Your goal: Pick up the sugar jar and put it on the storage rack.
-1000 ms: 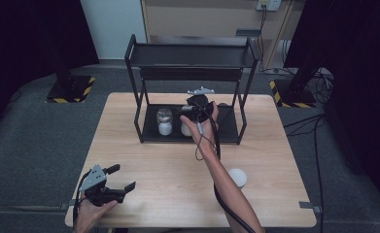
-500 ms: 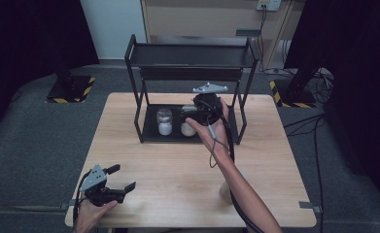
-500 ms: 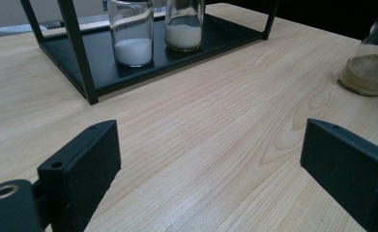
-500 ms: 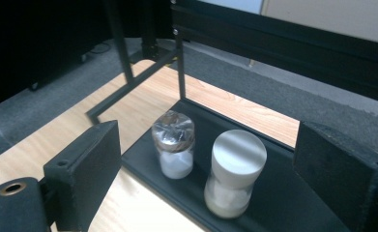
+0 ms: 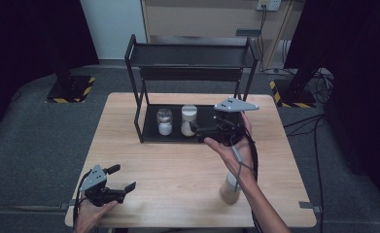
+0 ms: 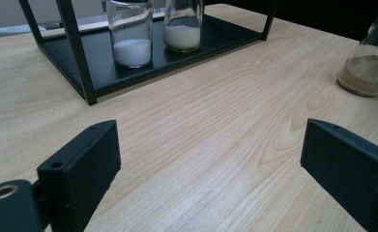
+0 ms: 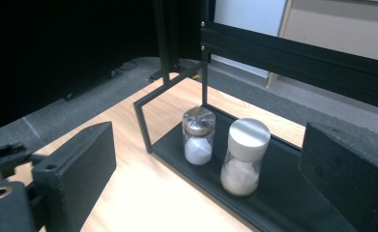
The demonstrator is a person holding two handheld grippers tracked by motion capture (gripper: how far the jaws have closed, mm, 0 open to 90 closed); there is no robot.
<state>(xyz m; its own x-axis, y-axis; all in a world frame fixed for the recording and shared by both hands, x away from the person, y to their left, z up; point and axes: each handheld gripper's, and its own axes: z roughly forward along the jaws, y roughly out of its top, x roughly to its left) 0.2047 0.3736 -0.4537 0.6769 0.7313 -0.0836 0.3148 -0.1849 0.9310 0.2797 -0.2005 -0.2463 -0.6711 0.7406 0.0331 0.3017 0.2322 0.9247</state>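
Wooden table (image 5: 178, 165) on grey carpet, black two-tier rack (image 5: 192, 63) sitting at its far edge. White-lidded jar (image 5: 188, 120) is standing on the rack's bottom tray, center of the high view, touching nothing; right gripper (image 5: 201, 131) is hovering just right of it, jaws spread wide and having just been opening, nothing between them. Clear-topped jar (image 5: 164, 121) is standing just left of the white-lidded one. Right gripper view is showing both jars from above, the lid (image 7: 248, 133) plain white, the other top (image 7: 198, 121) glassy. Left gripper view is showing their powder fill from low down, plus a jar of tan powder (image 6: 370, 67) at upper right; in the high view that jar is sitting lower right, partly behind the forearm. Left gripper (image 5: 122, 183) is resting at lower left, jaws wide, empty. Versus a second ago: right gripper has backed off rightward from the white-lidded jar; left one unchanged.
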